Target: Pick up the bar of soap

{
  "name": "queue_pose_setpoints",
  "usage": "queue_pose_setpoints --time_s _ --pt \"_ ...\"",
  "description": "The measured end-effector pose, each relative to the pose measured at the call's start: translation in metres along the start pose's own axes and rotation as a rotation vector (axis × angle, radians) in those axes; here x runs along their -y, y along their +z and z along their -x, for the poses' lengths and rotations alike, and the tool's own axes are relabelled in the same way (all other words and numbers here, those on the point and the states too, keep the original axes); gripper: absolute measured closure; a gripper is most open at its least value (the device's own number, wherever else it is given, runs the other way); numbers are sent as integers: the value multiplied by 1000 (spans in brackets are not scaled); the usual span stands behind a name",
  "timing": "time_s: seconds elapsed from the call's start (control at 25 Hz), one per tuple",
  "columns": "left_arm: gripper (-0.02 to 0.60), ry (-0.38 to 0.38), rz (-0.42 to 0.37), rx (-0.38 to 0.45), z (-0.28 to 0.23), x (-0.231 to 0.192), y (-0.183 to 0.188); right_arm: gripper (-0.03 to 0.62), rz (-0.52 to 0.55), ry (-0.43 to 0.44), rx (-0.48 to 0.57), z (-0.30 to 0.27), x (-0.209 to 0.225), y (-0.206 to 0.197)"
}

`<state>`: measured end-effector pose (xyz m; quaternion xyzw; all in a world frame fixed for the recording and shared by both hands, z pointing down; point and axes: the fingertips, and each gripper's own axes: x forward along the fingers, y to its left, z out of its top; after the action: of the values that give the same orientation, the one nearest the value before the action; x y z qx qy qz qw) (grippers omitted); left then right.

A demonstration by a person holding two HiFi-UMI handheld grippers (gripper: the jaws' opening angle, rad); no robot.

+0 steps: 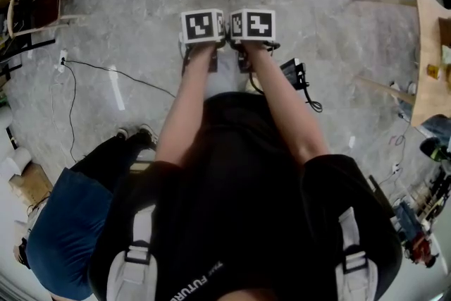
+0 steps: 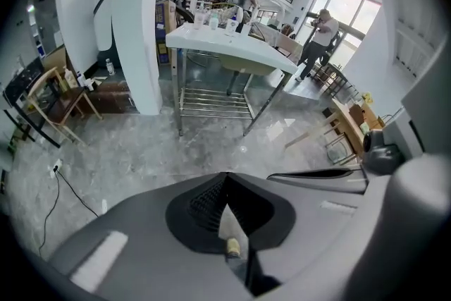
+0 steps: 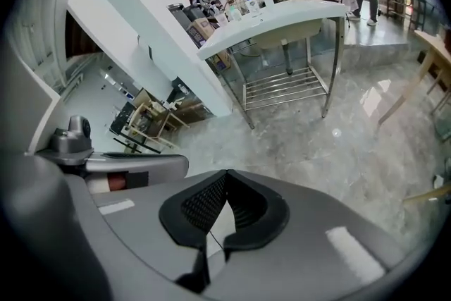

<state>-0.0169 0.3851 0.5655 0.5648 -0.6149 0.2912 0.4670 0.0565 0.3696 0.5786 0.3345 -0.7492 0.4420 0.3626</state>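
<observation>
Count: two grippers, side by side over the floor, both aimed downward.
- Left gripper: tongs together, pads meeting at the tips, nothing between them.
- Right gripper: tongs likewise together, nothing held.
- Two marker cubes in the head view, left cube just beside right cube, almost touching.
- One white-topped table on a steel frame, far ahead of both grippers. It has a basin slung under the top and a barred lower shelf.
- Several small bottles stand on the table top.

Surface and room:
- Grey marbled floor, glossy.
- One white pillar left of the table, with a wooden chair further left.
- One black cable runs across the floor on the left.
- A wooden table edge is at the far right.
- A second person in jeans stands near left.
- Other people are further back.

Hard to make out: the bar of soap cannot be picked out in any view, as the items on the table top are too small to tell apart. In the head view the cubes cover the tongs.
</observation>
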Motion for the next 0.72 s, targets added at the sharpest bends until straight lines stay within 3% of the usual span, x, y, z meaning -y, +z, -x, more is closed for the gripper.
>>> queue_pose_setpoints --time_s 0.24,0.56,0.72 --pt "583 -75 -16 -25 -20 1 37 580 -28 -70 22 -10 7 42" --pt "583 -108 -75 2 -39 -3 94 580 -77 -129 68 -18 16 93" --pt "583 -88 -104 41 -43 -5 123 580 -78 -152 85 -14 21 113"
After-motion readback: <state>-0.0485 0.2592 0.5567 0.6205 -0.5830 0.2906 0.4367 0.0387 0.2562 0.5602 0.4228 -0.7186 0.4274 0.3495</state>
